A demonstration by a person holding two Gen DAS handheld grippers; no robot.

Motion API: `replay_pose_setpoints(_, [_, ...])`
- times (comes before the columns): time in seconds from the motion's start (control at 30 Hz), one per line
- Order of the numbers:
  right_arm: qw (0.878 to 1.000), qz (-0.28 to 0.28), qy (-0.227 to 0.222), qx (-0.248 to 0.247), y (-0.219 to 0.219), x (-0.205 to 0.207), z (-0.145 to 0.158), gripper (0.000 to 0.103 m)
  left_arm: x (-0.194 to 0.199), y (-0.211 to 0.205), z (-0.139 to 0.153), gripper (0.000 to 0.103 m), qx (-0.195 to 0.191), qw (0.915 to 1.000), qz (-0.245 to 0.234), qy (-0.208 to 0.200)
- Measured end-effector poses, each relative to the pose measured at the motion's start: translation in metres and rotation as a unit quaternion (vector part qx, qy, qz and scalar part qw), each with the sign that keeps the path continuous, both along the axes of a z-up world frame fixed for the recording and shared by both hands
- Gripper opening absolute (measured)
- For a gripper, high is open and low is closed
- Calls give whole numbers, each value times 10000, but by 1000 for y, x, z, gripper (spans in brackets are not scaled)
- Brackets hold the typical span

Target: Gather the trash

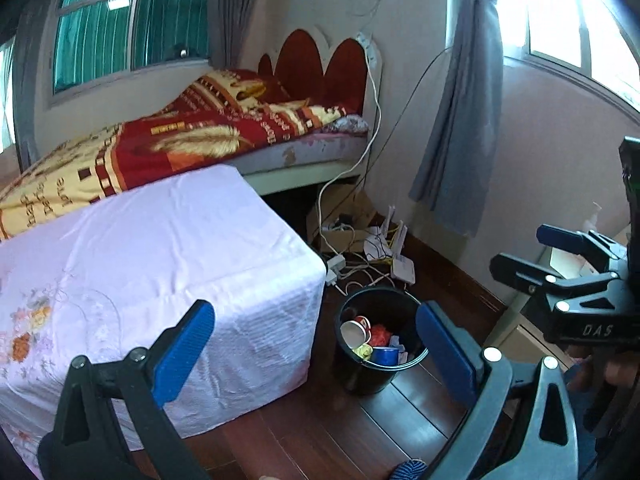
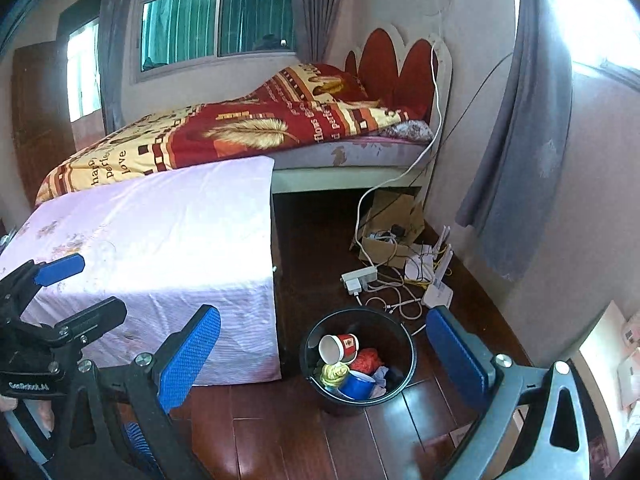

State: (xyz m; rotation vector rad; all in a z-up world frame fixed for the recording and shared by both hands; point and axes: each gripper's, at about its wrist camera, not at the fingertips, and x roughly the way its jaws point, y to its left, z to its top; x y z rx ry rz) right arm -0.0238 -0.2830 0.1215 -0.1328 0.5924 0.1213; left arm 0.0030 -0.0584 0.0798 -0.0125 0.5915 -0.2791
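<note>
A black trash bin (image 1: 360, 376) (image 2: 404, 364) stands on the wooden floor beside the cloth-covered table. Inside it lie a red-and-white paper cup (image 1: 357, 330) (image 2: 338, 348), red crumpled wrapping (image 1: 380, 335) (image 2: 367, 359), a blue cup (image 1: 385, 355) (image 2: 357, 385) and yellow scraps (image 2: 334, 372). My left gripper (image 1: 316, 354) is open and empty, held above the floor left of the bin. My right gripper (image 2: 324, 356) is open and empty, framing the bin from above. The right gripper also shows in the left wrist view (image 1: 528, 256), and the left gripper in the right wrist view (image 2: 76, 288).
A table under a pink floral cloth (image 1: 152, 264) (image 2: 160, 248) stands left of the bin. Behind it is a bed (image 1: 192, 140) (image 2: 240, 128) with a red and yellow blanket. A power strip (image 2: 359, 276), cables, a router (image 2: 438, 294) and a cardboard box (image 2: 394, 220) lie by the wall.
</note>
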Motion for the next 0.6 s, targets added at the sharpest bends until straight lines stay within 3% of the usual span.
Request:
replay_pose_setpoints(0.33, [9990,6,-416,152,-2,-44,34,103,-28,6,22,101,-59,9992,65,-381])
replay_pose_setpoints(0.6, [9987,-32,-479,186,-8,-54,39,103,-36,3,27,101,-99,9988,-1,-490])
